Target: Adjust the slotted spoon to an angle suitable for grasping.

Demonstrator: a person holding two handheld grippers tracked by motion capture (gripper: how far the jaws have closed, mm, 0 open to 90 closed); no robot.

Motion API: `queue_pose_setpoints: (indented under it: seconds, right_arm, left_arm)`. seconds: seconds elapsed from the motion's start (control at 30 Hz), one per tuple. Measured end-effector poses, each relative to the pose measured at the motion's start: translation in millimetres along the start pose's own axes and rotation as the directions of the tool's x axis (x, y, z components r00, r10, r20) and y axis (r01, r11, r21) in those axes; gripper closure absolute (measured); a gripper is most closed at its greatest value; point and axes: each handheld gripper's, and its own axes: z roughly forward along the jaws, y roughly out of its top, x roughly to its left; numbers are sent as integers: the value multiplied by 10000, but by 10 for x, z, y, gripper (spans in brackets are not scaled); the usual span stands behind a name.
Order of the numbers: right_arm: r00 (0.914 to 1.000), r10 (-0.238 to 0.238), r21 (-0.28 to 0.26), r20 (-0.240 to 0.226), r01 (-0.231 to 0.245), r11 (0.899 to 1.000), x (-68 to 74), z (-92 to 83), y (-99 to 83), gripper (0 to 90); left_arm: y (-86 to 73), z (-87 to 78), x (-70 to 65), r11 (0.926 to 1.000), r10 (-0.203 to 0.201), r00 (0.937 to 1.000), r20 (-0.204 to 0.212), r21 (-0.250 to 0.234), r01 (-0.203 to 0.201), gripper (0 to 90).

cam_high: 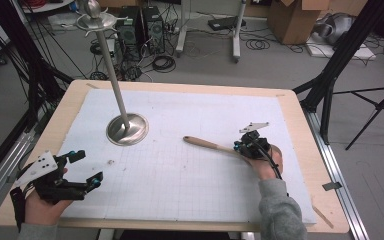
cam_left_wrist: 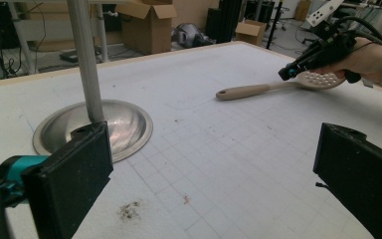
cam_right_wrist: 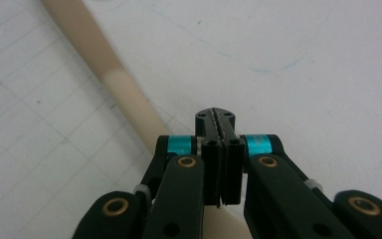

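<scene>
At the right of the high view, the right gripper sits over the bowl end of a slotted spoon, whose wooden handle runs toward the middle of the white mat. Its jaws are pressed flat together, and the right gripper view shows nothing pinched between them, the handle passing just beneath. The left gripper, in the lower left, stands wide open and empty, well apart from the spoon. Near the upper left stands a metal stand with hooks on top. To pick up the spoon well, the right jaws likely need to open first, then straddle the handle squarely. Whether the closed tips touch the spoon is hard to make out; the hand hides the bowl from above.
</scene>
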Motion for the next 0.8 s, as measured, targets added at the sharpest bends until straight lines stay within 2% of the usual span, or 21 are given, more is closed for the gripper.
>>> queue_pose_setpoints:
  seconds: [0.1, 0.2, 0.33, 0.43, 0.53, 0.57, 0.67, 0.8]
  right_arm:
    - [10000, -68, 29, 0, 68, 10000, 11, 15, 7, 900]
    - [10000, -30, 581, 70, 26, 9983, 16, 81, -14, 900]
    - [9995, 288, 674, 95, -294, 9973, 16, 65, -25, 900]
    - [9993, 242, 913, 281, -267, 9955, 64, 28, -37, 900]
    - [9992, 213, 882, 326, -241, 9958, 88, -7, -77, 900]
    - [9986, 448, 741, 283, -468, 9962, 106, -49, -144, 900]
    - [9986, 428, 575, 325, -446, 9974, 141, -123, -241, 900]
    - [9972, 691, 356, 271, -701, 9969, 180, -237, -390, 900]
  left_arm:
    - [-3, 16, 4, 10000, 0, 10000, 11, 47, 0, 25]
    - [-4, 30, 6, 10000, -7, 10000, 25, 54, 7, 25]
    - [-2, 28, 9, 10000, -1, 10000, 45, 48, 1, 25]
    - [-2, 21, 13, 10000, -12, 10000, 27, 24, 12, 25]
    - [-1, 10, 14, 10000, -39, 10000, 12, -16, 39, 25]
    - [-2, 6, 17, 10000, -24, 10000, -5, 0, 24, 25]
    - [-2, 9, 11, 10000, 2, 10000, 9, 33, -2, 25]
    - [-1, 21, -1, 10000, 7, 10000, 26, 37, -7, 25]
